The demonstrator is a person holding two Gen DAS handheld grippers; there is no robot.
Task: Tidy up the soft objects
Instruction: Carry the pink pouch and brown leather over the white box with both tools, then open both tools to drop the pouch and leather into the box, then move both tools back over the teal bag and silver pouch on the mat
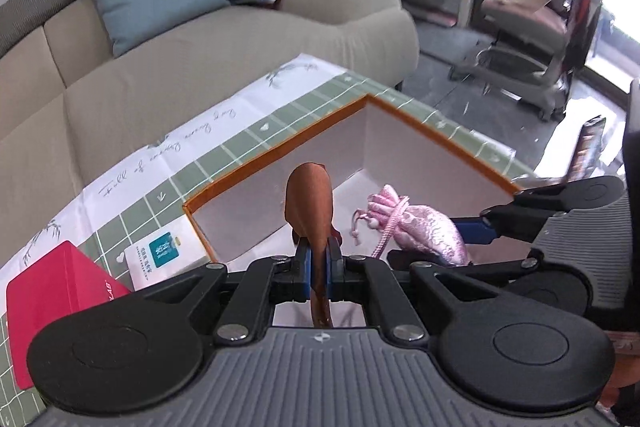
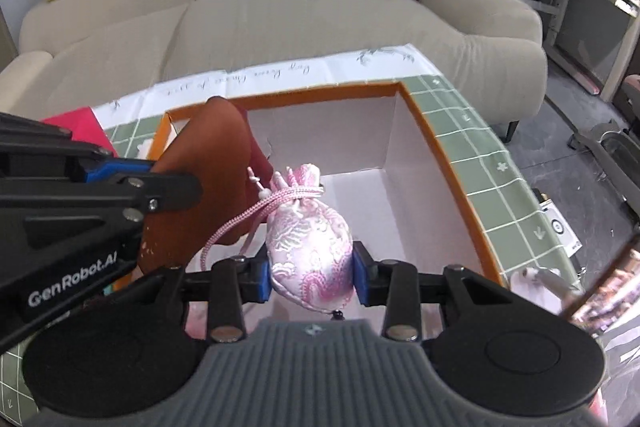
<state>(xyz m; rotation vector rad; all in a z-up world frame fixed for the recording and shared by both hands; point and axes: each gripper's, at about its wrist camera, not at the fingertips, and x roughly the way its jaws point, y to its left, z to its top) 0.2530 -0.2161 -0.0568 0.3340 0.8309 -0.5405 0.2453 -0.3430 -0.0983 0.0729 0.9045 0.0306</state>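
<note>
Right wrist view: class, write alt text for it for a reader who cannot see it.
The right gripper clamps a pink brocade drawstring pouch above an open orange-rimmed box with a white inside. At left, the left gripper holds a brown cloth item over the same box, which sits on a green checked tablecloth before a beige sofa.

**Sheen and weave around the box**

Glossy pink brocade on the drawstring pouch (image 2: pixel 310 247), with corded string at 9 o'clock. Smooth, satiny brown cloth pouch (image 1: pixel 310 211). Matt white card inside the orange-edged box (image 2: pixel 404 211). Matt printed tablecloth (image 1: pixel 248 131). Soft woven upholstery on the sofa (image 2: pixel 320 23). Matt black plastic on both grippers.
</note>
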